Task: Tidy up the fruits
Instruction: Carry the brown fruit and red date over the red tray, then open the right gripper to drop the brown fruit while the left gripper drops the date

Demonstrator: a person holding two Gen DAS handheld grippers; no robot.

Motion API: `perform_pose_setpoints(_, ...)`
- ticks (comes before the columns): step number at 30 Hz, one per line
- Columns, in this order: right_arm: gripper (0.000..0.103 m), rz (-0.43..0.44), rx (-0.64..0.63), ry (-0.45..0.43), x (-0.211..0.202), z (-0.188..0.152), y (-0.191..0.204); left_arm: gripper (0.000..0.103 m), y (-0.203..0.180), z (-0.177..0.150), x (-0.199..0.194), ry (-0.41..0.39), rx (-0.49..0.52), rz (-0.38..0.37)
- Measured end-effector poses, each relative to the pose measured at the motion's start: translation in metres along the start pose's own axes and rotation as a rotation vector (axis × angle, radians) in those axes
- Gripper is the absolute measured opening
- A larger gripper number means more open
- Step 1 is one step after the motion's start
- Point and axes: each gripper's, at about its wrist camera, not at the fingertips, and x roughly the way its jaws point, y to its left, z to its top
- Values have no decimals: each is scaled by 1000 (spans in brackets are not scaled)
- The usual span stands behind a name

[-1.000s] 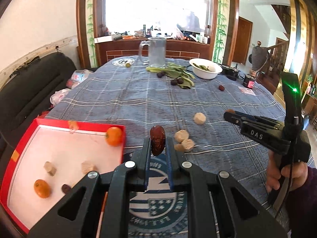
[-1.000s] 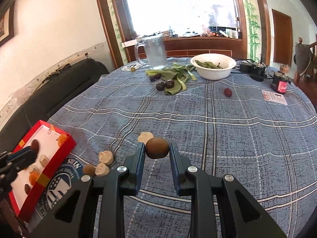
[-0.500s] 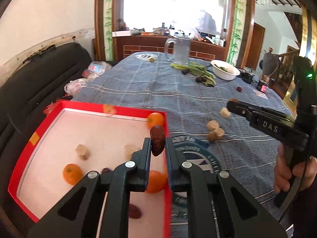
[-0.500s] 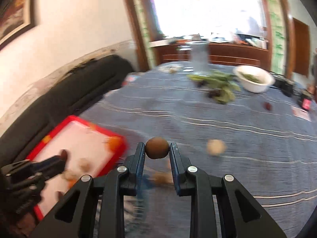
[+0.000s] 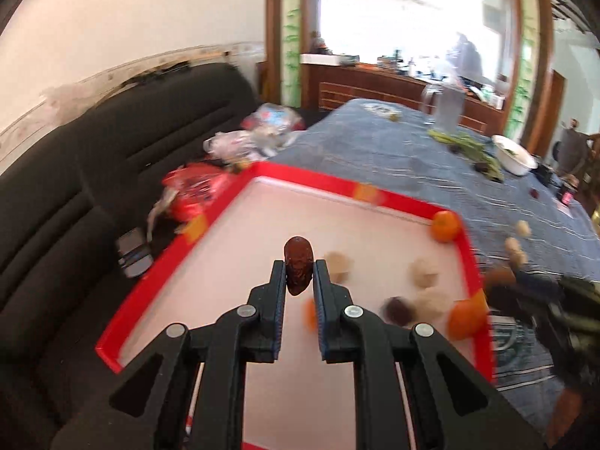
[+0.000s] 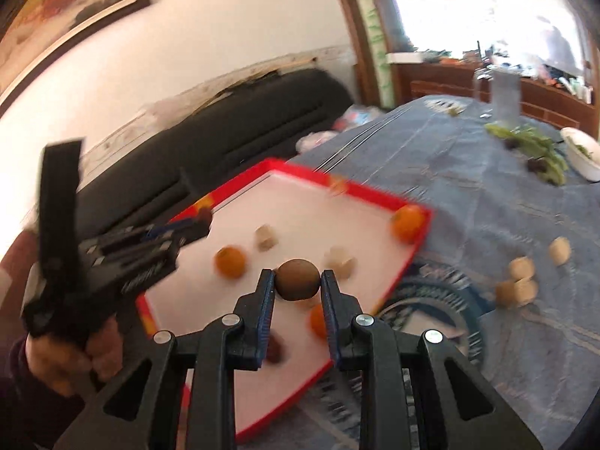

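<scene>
Your left gripper [image 5: 299, 275] is clamped on a dark red date [image 5: 298, 269], held above the white floor of the red tray [image 5: 393, 195]. Your right gripper [image 6: 297, 285] pinches a round brown fruit [image 6: 298, 279], perhaps a kiwi given the blur, over the tray's near right part. Oranges [image 6: 230, 261] and pale lumps [image 6: 265, 237] lie inside. More pale lumps [image 6: 521, 268] sit right of the tray on the blue-clothed surface [image 6: 468, 172].
</scene>
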Motion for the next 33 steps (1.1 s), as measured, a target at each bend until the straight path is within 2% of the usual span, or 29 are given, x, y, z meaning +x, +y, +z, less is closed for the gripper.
perform_pose_setpoints(6, 24, 51, -58, 45, 9, -16, 26, 16, 26, -14, 13, 54, -28, 64)
perform_pose_setpoints(14, 24, 107, -87, 111, 23, -28, 42, 16, 25, -20, 25, 86, -14, 86)
perform_pose_setpoints(22, 25, 89, -173, 130, 26, -40, 57, 16, 19, -21, 28, 87, 8, 135)
perform_pose_setpoints(24, 33, 86, -185, 138, 26, -40, 58, 17, 18, -22, 28, 86, 7, 145)
perform_pose_setpoints(25, 42, 83, -184, 144, 26, -40, 58, 18, 17, -21, 28, 88, 10, 153)
perform_pose_setpoints(26, 44, 89, -159, 142, 22, -37, 54, 20, 16, -22, 28, 89, 13, 163)
perform_pose_setpoints(27, 44, 89, -159, 142, 22, -37, 54, 29, 16, -21, 28, 90, 15, 169)
perform_pose_setpoints(28, 44, 92, -148, 133, 19, -35, 51, 44, 16, -21, 28, 94, 12, 162)
perform_pose_setpoints(30, 44, 92, -124, 108, 8, -28, 43, 58, 16, -21, 26, 96, 2, 159)
perform_pose_setpoints(33, 48, 51, -88, 40, -19, -14, 19, 60, 10, -17, 18, 63, 23, 171)
